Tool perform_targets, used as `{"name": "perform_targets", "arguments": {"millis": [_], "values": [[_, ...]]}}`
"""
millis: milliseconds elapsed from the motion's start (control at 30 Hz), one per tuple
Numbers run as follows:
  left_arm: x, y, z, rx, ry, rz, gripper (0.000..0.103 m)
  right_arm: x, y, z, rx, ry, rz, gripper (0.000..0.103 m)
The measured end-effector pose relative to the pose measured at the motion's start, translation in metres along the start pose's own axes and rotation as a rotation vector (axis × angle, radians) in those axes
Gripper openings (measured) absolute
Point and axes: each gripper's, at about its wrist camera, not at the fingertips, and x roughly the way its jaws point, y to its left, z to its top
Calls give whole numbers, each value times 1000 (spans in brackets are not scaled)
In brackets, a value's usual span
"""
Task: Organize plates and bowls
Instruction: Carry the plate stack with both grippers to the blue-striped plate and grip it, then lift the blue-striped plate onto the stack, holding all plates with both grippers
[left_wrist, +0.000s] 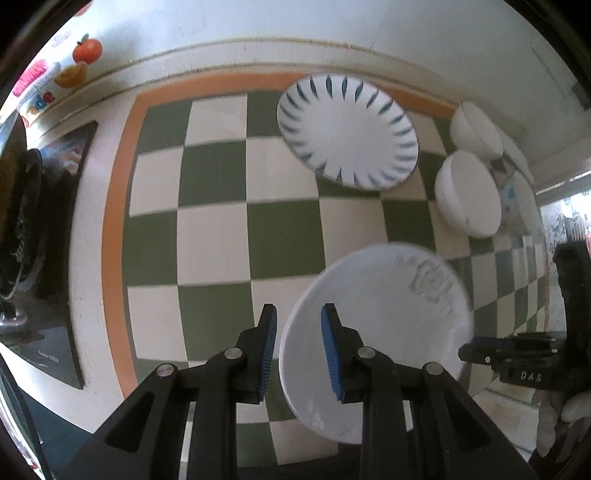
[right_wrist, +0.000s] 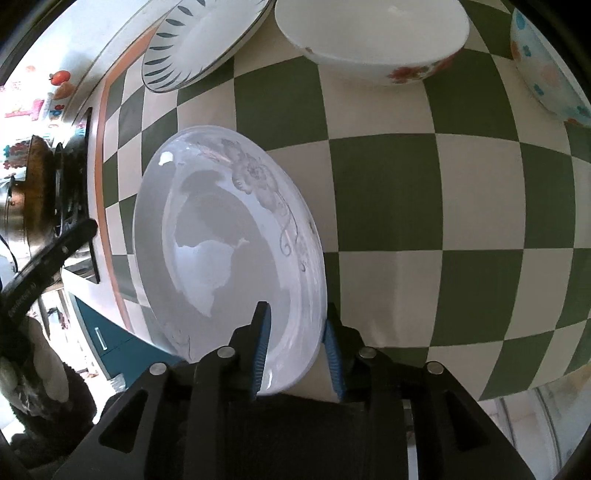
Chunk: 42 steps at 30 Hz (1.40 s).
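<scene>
A white plate (left_wrist: 376, 325) with a faint grey flower print lies on the green-and-cream checked cloth (left_wrist: 214, 184). In the right wrist view the white plate (right_wrist: 229, 236) fills the middle. My right gripper (right_wrist: 297, 350) straddles its near right rim, one blue pad inside the plate and one outside. The pads stand slightly apart and do not press on the rim. My left gripper (left_wrist: 299, 347) hangs above the plate's left edge with a narrow gap and nothing gripped. The right gripper (left_wrist: 469, 352) shows at the plate's right edge.
A white plate with blue leaf marks (left_wrist: 347, 133) lies at the back. Two white bowls (left_wrist: 467, 192) and a bowl with coloured flowers (right_wrist: 546, 66) stand at the right. A stove with a dark pan (right_wrist: 40, 192) is beyond the cloth's left edge. A wall runs behind.
</scene>
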Motion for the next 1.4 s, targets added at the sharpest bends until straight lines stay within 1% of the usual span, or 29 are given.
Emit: {"name": "perform_targets", "arguments": {"millis": [33, 100, 167, 200, 233, 333, 400, 433, 500, 533, 567, 633, 700, 733, 767, 800, 833, 867, 900, 1033, 1133, 1200, 1300, 1400], "values": [[-3, 1, 8, -8, -5, 0, 23, -7, 2, 1, -8, -12, -1, 32], [-6, 6, 25, -30, -15, -12, 23, -33, 11, 5, -26, -57, 52, 32], [-10, 14, 45, -56, -28, -23, 23, -58, 22, 13, -47, -118, 73, 32], [-9, 15, 55, -67, -35, -23, 26, -75, 29, 21, -60, -168, 83, 32], [-8, 18, 67, -76, -42, -23, 26, -85, 33, 28, -69, -194, 90, 32], [7, 30, 106, -115, -36, -38, 26, -115, 48, 71, -89, -304, 101, 32], [20, 36, 124, -138, -18, -39, 26, -119, 49, 101, -73, -336, 79, 32], [33, 40, 136, -150, 2, -42, 26, -119, 48, 121, -65, -345, 67, 32], [50, 43, 148, -160, 31, -44, 26, -110, 42, 157, -31, -344, 56, 32], [60, 44, 155, -158, 48, -45, 26, -100, 37, 179, -5, -320, 54, 32], [70, 44, 161, -154, 64, -41, 26, -93, 32, 194, 10, -301, 61, 32], [88, 42, 170, -143, 101, -51, 26, -79, 22, 221, 44, -260, 81, 32], [103, 42, 177, -147, 121, -55, 26, -63, 14, 238, 71, -228, 100, 32], [109, 41, 179, -143, 129, -59, 26, -56, 12, 246, 81, -214, 91, 32], [114, 40, 181, -136, 135, -57, 24, -50, 10, 249, 83, -207, 79, 32], [118, 38, 183, -129, 138, -56, 20, -45, 8, 255, 88, -197, 67, 31], [119, 37, 184, -123, 128, -77, 18, -40, 7, 258, 96, -181, 54, 24], [120, 35, 184, -115, 125, -82, 15, -36, 6, 259, 97, -173, 58, 14], [119, 32, 185, -104, 121, -72, 15, -34, 6, 260, 98, -169, 81, 11], [118, 30, 184, -97, 115, -67, 15, -32, 11, 260, 69, -187, 47, 10], [115, 26, 183, -85, 106, -54, 15, -28, 13, 259, 57, -195, 40, 10], [110, 24, 182, -72, 96, -42, 15, -26, 14, 260, 50, -195, 35, 10], [100, 21, 178, -60, 81, -43, 15, -29, 16, 257, 40, -201, 30, 10], [86, 19, 174, -51, 67, -44, 15, -39, 16, 249, 30, -209, 42, 10]]}}
